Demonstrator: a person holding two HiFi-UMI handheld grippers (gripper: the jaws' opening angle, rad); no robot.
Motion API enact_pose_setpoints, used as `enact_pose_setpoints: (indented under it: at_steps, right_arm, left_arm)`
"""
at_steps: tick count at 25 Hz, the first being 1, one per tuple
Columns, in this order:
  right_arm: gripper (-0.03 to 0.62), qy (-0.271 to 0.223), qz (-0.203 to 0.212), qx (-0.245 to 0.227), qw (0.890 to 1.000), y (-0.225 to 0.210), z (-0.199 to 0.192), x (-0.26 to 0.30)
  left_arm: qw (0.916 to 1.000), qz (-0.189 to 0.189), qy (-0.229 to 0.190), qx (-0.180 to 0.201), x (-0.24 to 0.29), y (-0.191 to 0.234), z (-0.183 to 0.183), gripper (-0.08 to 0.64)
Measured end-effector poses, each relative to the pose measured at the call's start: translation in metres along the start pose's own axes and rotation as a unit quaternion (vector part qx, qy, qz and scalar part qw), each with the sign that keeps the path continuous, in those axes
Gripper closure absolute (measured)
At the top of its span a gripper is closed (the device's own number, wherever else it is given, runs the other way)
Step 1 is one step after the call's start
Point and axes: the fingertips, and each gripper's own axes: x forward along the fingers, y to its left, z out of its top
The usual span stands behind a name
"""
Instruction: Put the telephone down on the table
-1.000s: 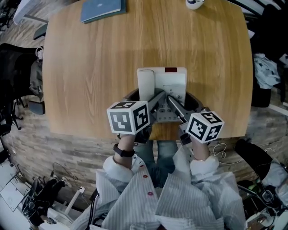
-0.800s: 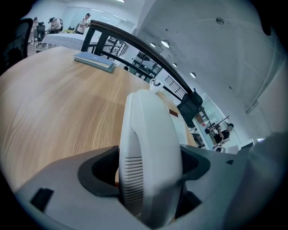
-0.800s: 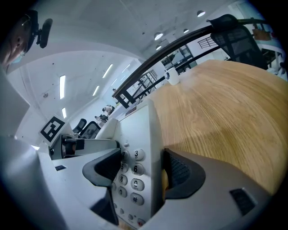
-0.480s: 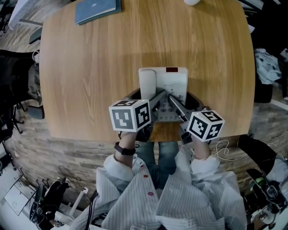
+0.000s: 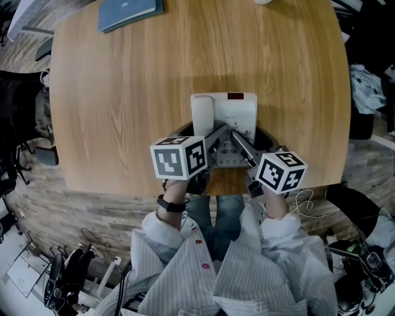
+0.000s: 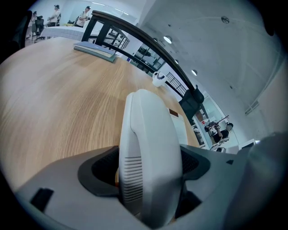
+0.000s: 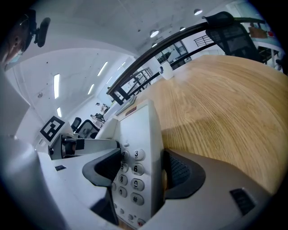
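A white desk telephone (image 5: 234, 114), with its handset (image 5: 202, 115) in the cradle on its left side, is at the near middle of the wooden table (image 5: 123, 111). Both grippers hold it from the near side. My left gripper (image 5: 213, 137) is shut on the handset side, and the handset (image 6: 148, 152) fills the gap between its dark pads. My right gripper (image 5: 237, 138) is shut on the keypad side, where the number keys (image 7: 130, 173) show between its pads. A shadow lies on the wood just beyond the telephone. I cannot tell whether its base touches the table.
A blue book (image 5: 126, 12) lies at the table's far left corner, and a white mug (image 5: 264, 2) stands at the far edge. Black chairs (image 5: 18, 123) and bags stand on the floor to both sides. The table's near edge (image 5: 123, 188) runs just below the grippers.
The head view has shifted slightly. The telephone and both grippers keep the same place over the table.
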Motion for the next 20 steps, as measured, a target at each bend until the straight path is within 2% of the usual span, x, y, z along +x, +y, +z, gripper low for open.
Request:
enact_pose_setpoints:
  at_steps: [20]
  right_arm:
    - [0.293, -0.014, 0.011, 0.004, 1.000, -0.0041, -0.0040, 0.0042]
  left_arm:
    - [0.9998, 0.001, -0.011, 0.013, 0.0028, 0.0045, -0.0003, 0.169]
